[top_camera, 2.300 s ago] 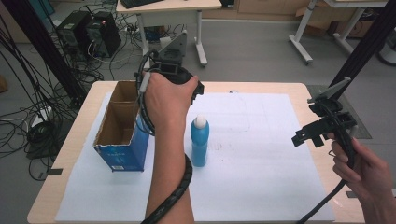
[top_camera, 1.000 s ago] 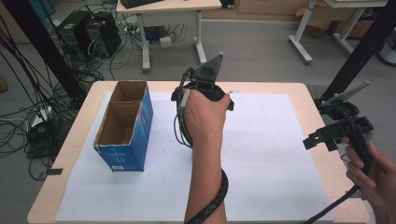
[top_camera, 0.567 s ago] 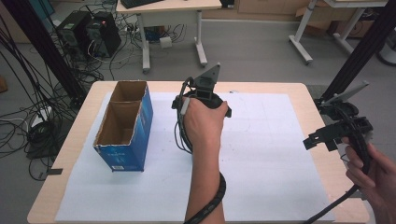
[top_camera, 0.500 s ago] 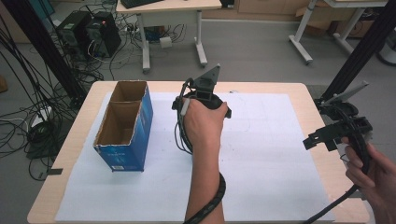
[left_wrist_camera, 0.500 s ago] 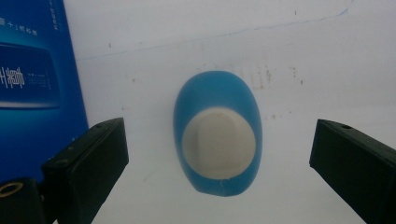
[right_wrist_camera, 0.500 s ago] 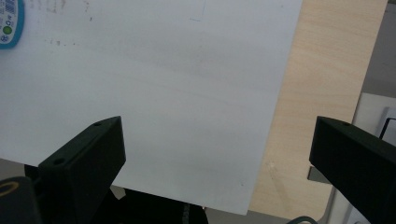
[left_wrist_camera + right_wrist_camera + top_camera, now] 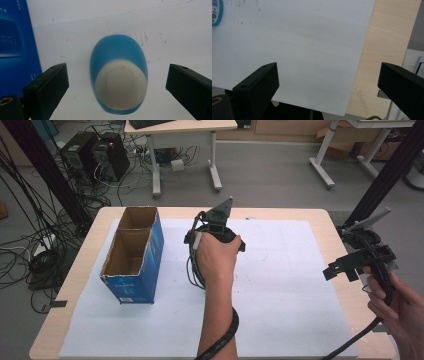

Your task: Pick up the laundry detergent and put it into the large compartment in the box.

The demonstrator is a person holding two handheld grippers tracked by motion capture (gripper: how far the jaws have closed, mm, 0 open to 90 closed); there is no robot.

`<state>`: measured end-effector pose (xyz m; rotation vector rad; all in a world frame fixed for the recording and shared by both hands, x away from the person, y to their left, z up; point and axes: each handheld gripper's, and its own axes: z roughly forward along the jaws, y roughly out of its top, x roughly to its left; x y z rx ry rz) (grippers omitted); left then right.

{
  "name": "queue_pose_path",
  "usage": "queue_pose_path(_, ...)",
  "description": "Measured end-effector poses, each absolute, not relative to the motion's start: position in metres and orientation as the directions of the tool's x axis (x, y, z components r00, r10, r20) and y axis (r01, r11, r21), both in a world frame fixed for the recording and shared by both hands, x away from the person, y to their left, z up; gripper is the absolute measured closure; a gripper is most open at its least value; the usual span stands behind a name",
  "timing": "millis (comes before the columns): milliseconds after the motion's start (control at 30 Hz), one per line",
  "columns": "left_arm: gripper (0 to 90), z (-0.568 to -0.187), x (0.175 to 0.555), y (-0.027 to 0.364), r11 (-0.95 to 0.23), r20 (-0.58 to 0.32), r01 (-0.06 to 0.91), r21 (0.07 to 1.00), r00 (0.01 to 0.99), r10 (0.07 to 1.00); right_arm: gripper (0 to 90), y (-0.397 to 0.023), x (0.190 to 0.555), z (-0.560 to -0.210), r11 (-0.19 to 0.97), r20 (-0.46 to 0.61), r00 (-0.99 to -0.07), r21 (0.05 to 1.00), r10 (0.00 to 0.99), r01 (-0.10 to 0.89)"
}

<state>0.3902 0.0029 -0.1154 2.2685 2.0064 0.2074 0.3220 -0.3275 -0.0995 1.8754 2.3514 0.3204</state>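
Note:
A blue bottle with a white cap stands upright on the white paper sheet, seen from above in the left gripper view. My left gripper hangs over it, open, one jaw on each side and neither touching it. In the high view the hand and left gripper cover the bottle. My right gripper is held above the table's right edge, open and with nothing in it. Between its jaws, the right gripper looks down on bare paper and the table edge.
An open-topped blue cardboard box stands on the left of the sheet; its side is close to the left jaw. A blue and white sliver shows in the corner of the right gripper view. The wooden table borders the sheet.
My left gripper has moved from above the box rightward to over the bottle, which the hand now hides in the high view. The right gripper has drifted slightly right and down.

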Motion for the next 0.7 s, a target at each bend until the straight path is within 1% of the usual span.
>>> queue_pose_path(700,6.5,-0.129,0.395,0.000,-0.126,0.034,0.981,0.149,0.122,0.992,3.4,-0.329,0.327,-0.103,0.209,0.044,-0.224,0.229,0.974,0.951)
